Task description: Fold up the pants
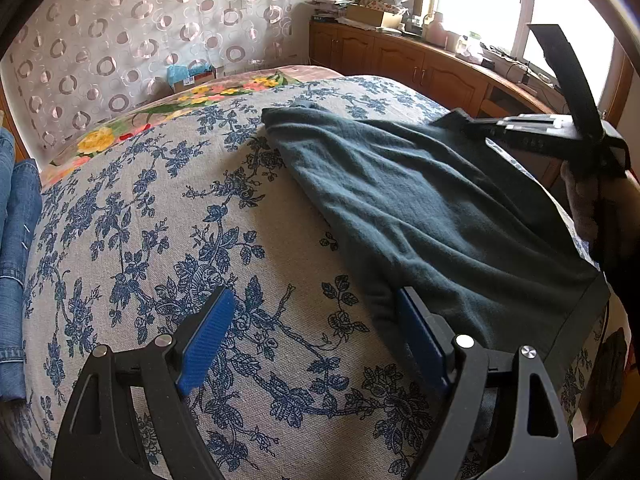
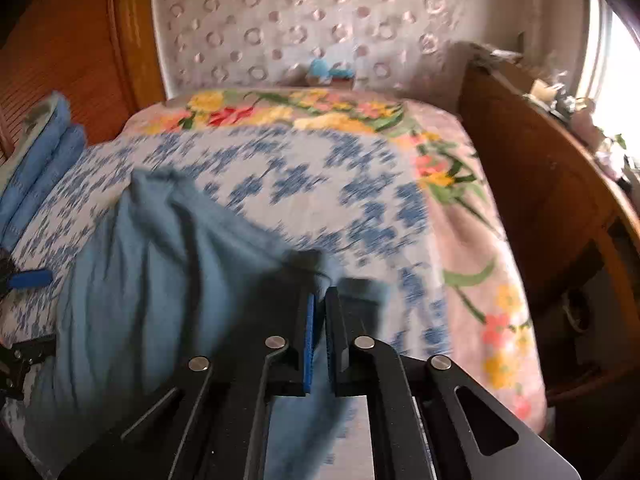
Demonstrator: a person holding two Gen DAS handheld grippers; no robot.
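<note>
Left wrist, pants (image 1: 420,200): dark teal, spread rumpled across the bed (image 1: 160,220).
Left claw (image 1: 316,340): spread wide, empty, at the pants' near edge.
Right wrist, right claw (image 2: 319,320): pressed together; whether it pinches cloth is blurred.
Handling: probably soft, light, limp; best taken at hem or waistband edge.
Containers: none holding anything for this task.

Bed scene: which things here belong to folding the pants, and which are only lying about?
For the job: pants, left gripper, right gripper, bed.

Lying about: jeans, cabinet, box, clutter under the window.
</note>
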